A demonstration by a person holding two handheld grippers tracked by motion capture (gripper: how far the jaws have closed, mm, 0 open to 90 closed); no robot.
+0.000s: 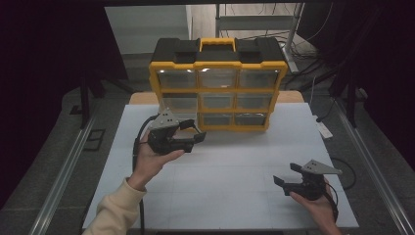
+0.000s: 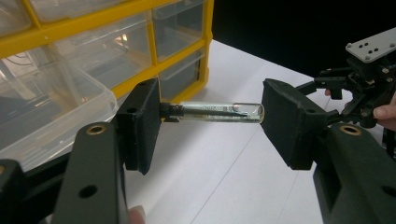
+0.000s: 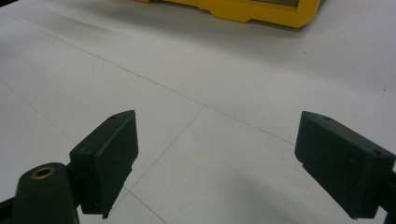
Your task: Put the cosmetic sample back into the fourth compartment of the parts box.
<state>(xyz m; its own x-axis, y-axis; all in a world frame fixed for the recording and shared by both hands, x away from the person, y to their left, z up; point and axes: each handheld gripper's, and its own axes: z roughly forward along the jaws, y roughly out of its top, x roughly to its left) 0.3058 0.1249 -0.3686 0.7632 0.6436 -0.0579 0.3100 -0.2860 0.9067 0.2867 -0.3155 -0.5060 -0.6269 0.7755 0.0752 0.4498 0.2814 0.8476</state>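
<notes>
A: Where is the tube?

B: By the yellow drawer cabinet [image 1: 218,83] on the tabletop [image 1: 235,161], my left claw [image 2: 212,112] grips the glass tube [image 2: 219,112] end to end, crosswise.

A: The other?

B: My right claw [image 3: 215,163] is spread, holding nothing.

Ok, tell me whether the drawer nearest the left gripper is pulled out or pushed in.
Pulled out. In the left gripper view the clear drawer juts forward past the organizer's yellow frame, beside the left gripper holding a glass vial.
</notes>
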